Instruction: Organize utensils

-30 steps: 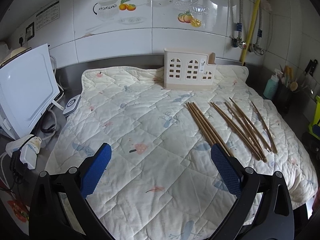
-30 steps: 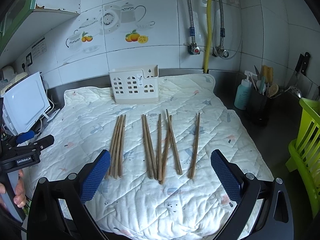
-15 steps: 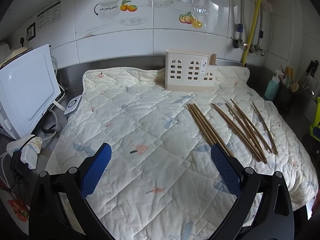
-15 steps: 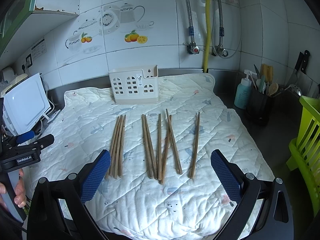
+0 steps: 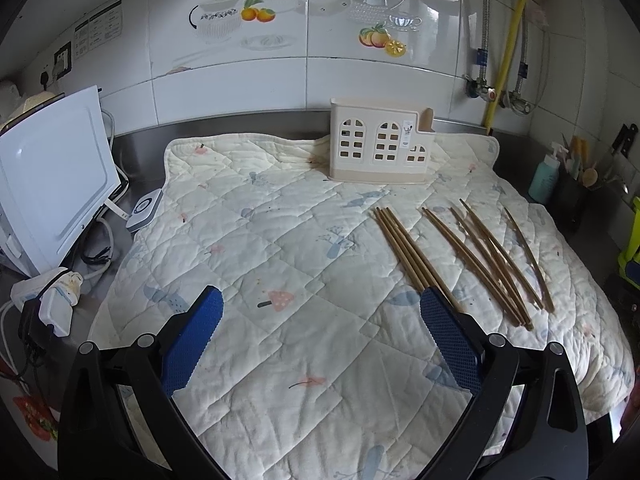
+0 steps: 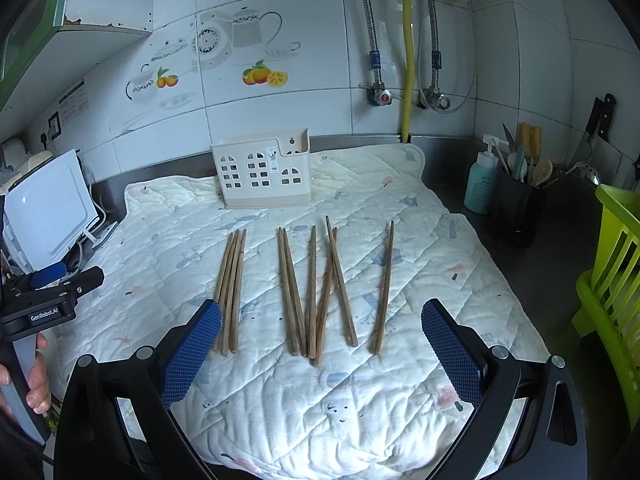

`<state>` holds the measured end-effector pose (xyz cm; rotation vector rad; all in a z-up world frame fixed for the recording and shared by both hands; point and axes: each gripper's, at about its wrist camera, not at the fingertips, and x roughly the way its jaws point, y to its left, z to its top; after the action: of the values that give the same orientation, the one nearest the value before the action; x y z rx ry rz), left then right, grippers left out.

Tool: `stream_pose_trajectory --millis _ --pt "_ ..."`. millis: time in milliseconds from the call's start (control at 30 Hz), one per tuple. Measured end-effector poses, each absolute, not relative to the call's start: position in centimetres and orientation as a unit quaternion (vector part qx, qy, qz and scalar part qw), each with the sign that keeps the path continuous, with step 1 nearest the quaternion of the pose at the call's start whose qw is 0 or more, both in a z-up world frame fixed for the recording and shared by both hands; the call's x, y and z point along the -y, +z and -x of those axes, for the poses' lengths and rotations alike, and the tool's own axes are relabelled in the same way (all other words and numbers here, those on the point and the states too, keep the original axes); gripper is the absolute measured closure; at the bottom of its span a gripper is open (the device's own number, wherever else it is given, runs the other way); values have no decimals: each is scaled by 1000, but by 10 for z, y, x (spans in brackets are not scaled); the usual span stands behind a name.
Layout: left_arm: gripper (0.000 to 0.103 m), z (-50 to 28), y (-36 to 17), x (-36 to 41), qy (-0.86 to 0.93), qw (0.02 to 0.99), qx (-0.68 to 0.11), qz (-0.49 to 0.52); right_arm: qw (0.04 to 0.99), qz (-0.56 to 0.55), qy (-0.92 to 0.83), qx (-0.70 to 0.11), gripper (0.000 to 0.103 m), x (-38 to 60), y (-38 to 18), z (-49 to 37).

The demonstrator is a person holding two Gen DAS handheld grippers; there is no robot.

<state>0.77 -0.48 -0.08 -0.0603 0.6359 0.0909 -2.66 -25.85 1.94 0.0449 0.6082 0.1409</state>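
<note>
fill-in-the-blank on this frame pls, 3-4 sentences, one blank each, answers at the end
1. The chopsticks lie on a quilted ____.
2. The cream holder stands upright at the mat's ____ edge, near the wall.
3. Both the left tool and the right tool are ____ and hold nothing.
4. The lone chopstick lies to the ____ of the others in the right wrist view.

Missing words: mat; far; open; right

Brown wooden chopsticks [image 6: 308, 292] lie on the cream quilted mat [image 6: 360, 400], before the beige plastic holder [image 6: 262, 174] (it stands at the mat's rear edge).
</note>
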Motion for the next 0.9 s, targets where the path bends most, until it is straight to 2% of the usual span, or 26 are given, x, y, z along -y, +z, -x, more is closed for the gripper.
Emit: stream_pose_trajectory --millis 900 --pt "6 -29 -15 28 49 942 -331 37 949 -28 46 -312 7 284 6 9"
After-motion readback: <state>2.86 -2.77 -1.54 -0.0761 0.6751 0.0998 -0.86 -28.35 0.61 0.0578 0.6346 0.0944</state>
